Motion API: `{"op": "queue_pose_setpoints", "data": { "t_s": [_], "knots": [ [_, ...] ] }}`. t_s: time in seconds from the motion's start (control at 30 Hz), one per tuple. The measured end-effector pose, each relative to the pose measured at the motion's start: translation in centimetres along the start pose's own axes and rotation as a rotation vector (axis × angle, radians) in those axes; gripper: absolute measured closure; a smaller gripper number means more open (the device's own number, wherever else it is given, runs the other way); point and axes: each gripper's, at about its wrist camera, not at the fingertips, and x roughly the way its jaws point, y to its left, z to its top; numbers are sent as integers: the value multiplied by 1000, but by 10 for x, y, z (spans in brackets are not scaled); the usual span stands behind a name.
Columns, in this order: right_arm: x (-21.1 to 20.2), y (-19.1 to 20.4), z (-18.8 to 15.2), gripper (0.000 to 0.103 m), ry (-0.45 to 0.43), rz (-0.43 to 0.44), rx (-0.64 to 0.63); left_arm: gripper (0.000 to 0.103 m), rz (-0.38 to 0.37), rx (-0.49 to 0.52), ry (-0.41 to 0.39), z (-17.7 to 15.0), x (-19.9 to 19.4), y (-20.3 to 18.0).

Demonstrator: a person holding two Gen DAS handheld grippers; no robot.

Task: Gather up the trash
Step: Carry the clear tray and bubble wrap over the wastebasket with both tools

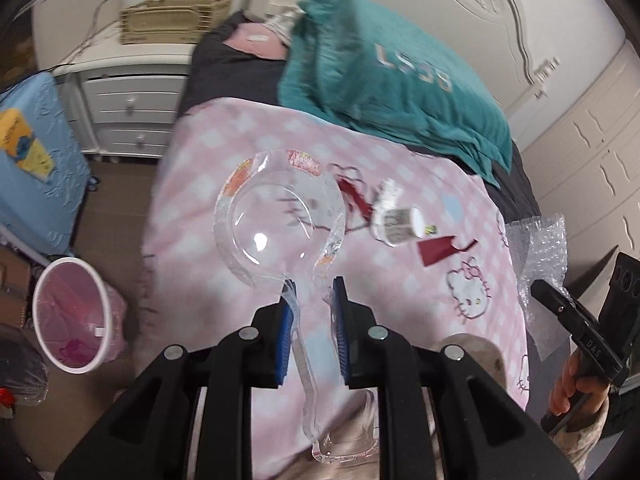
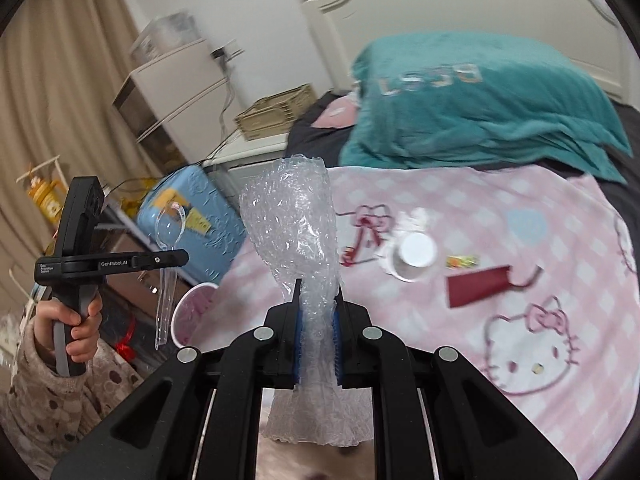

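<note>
My left gripper (image 1: 314,290) is shut on the handle of a clear plastic spoon (image 1: 276,216), held over the pink Hello Kitty blanket (image 1: 224,140). The right wrist view shows that left gripper (image 2: 160,259) and spoon (image 2: 170,224) at the left, above the floor. My right gripper (image 2: 318,292) is shut on a crumpled sheet of bubble wrap (image 2: 292,232); the bubble wrap (image 1: 540,248) also appears at the right edge of the left wrist view. On the blanket lie a white paper cup (image 2: 414,256), a red paper tag (image 2: 480,286) and a small candy wrapper (image 2: 462,261). A pink-lined trash bin (image 1: 109,320) stands on the floor beside the bed.
A blue suitcase (image 1: 36,168) and a white nightstand (image 1: 132,112) with a woven basket (image 1: 176,18) stand left of the bed. A teal blanket (image 1: 392,80) covers the head end below the white headboard. A red ribbon (image 1: 356,196) lies near the cup.
</note>
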Motion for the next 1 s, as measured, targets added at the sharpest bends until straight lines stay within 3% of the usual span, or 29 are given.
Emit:
{"op": "queue_pose_setpoints", "data": {
  "t_s": [0.3,0.5,0.83,1.0],
  "knots": [
    [77,96,17,93,67,75,-94,84,156,-91,-47,-5,-51,165],
    [129,155,18,93,157,102,-197,84,185,-144,-50,-14,-55,256],
    [212,200,6,93,273,96,-192,84,145,-126,-49,-42,2,367],
    [219,206,-6,93,279,64,-194,84,135,-173,-20,-49,53,409]
  ]
}}
